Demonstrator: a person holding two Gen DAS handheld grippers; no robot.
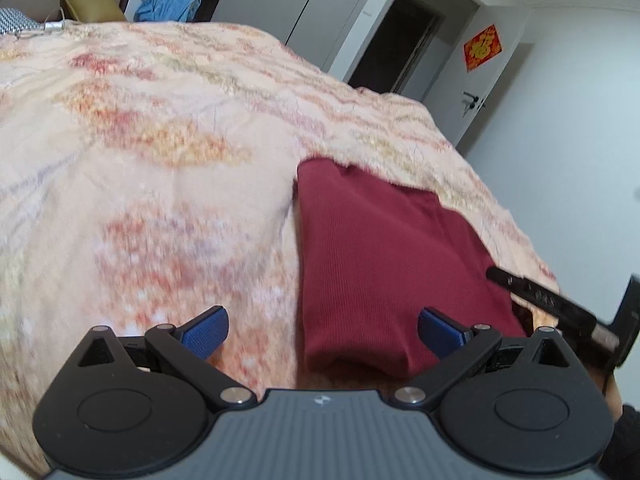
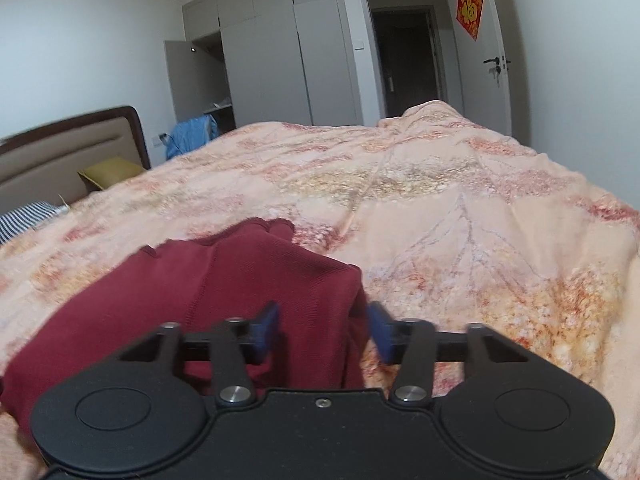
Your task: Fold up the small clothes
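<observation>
Garment, dark red ribbed knit, lies folded on the bedspread, a peach floral cover over the bed; taken as the landmark for everything below. In the left wrist view it shows a straight folded edge on its left side and a rounded fold along its near edge; its far end narrows toward the bedspread's far corner. In the right wrist view the garment looks rumpled, with a raised ridge down its middle and a bunched lobe at its far end.

Left gripper — jaws spread wide, nothing pinched; its right pad hangs over the garment's near part, its left pad stands over bare bedspread to the garment's left. Whether the pads touch the cloth cannot be told.

Right gripper — jaws parted, released; the garment's right-hand fold sits between the blue pads, yet neither pad visibly presses on it. In the left wrist view a black finger of this gripper reaches over the garment's right edge.

Beyond the garment: headboard and an olive cushion at the far left; grey wardrobe straight behind; a door with a red paper square to the far right.
</observation>
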